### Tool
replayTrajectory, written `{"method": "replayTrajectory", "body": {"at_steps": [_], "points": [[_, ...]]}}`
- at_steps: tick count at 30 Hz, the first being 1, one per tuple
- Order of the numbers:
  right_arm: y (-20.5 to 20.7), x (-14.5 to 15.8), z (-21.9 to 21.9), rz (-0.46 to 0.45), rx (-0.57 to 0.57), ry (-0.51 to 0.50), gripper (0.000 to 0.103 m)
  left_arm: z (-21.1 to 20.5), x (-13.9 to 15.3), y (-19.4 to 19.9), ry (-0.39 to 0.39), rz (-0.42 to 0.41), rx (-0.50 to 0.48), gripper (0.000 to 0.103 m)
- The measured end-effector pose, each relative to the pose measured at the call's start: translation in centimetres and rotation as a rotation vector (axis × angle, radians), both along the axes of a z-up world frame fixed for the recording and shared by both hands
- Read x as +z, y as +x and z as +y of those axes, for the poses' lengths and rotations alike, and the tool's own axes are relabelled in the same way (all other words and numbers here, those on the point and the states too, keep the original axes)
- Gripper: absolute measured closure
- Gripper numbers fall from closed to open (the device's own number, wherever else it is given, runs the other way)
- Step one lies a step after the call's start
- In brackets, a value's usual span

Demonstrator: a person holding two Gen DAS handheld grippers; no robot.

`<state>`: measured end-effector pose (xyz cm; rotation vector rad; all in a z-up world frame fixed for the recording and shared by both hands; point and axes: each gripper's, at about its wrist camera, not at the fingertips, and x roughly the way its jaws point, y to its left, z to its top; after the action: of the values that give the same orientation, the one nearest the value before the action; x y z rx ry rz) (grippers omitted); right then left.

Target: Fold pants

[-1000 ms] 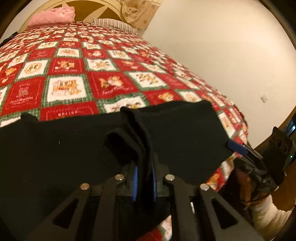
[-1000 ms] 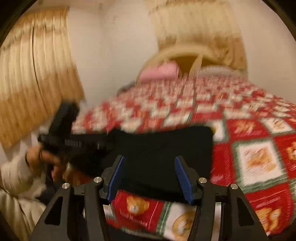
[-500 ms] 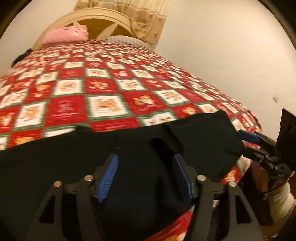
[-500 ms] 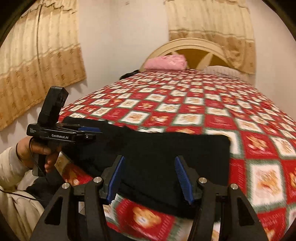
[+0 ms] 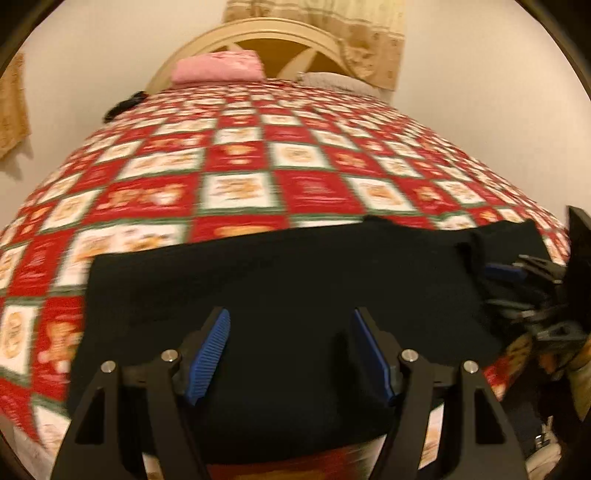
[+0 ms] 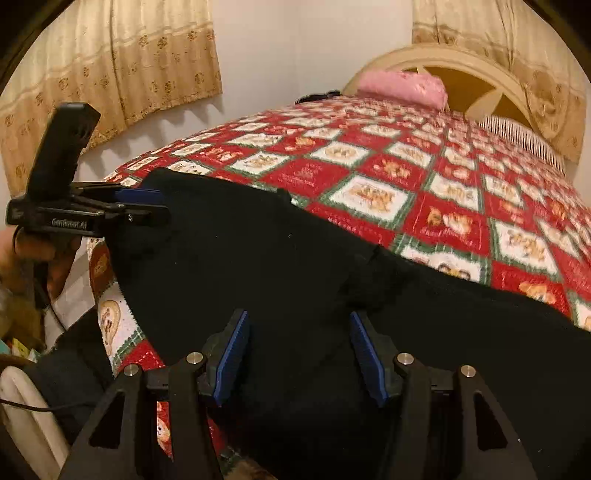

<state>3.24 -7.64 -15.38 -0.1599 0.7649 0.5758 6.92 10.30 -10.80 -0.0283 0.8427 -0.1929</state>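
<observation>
The black pants lie flat across the near edge of the bed, a folded dark slab; they also fill the lower part of the right wrist view. My left gripper is open and empty, low over the pants' near edge. My right gripper is open and empty over the pants near a small bump in the cloth. The left gripper shows in the right wrist view at the pants' left end. The right gripper shows in the left wrist view at the pants' right end.
The red, white and green patchwork quilt covers the bed. A pink pillow and a cream headboard are at the far end, a striped pillow beside it. Curtains hang on the left wall.
A second ago my left gripper was shut on a fold of the pants; it has let go and now stands open. Both grippers have shifted along the pants' near edge.
</observation>
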Motion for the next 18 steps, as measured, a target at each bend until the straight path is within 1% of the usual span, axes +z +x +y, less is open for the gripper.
{"method": "replayTrajectory", "body": {"at_steps": [2,4,6,8,9,10,11,13,16,18], "points": [[-0.9,1.0,-0.6,0.007,0.009,0.039,0.045,2.5,-0.1,-0.3,0.022,-0.005,0.055,0.032],[-2.0,1.9,-1.1,-0.008,0.016,0.071,0.045,4.8,-0.3,-0.5,0.023,-0.007,0.101,0.032],[-3.0,2.1,-1.0,0.000,0.044,0.087,0.043,6.2,-0.7,-0.5,0.027,-0.009,0.140,0.030],[-2.9,0.7,-0.1,0.054,0.065,0.035,0.042,7.2,-1.2,-0.4,0.015,-0.021,0.160,0.030],[-2.9,-0.3,0.4,0.055,0.052,-0.019,0.042,7.4,-1.2,-0.4,0.010,-0.033,0.157,0.030],[-3.3,-0.9,0.9,0.013,0.038,-0.070,0.042,7.4,-1.4,-0.3,0.010,-0.044,0.158,0.030],[-3.7,-0.9,1.2,-0.013,0.038,-0.086,0.041,7.3,-1.4,-0.3,0.016,-0.044,0.162,0.030],[-4.2,-0.4,1.5,-0.019,0.045,-0.097,0.041,7.4,-1.1,-0.2,0.015,-0.057,0.167,0.030],[-4.6,0.1,1.3,-0.014,0.061,-0.077,0.041,8.0,-0.7,-0.3,0.006,-0.080,0.186,0.030],[-4.8,0.2,0.9,-0.016,0.056,-0.062,0.041,8.6,-0.9,-0.2,0.013,-0.069,0.204,0.030]]}}
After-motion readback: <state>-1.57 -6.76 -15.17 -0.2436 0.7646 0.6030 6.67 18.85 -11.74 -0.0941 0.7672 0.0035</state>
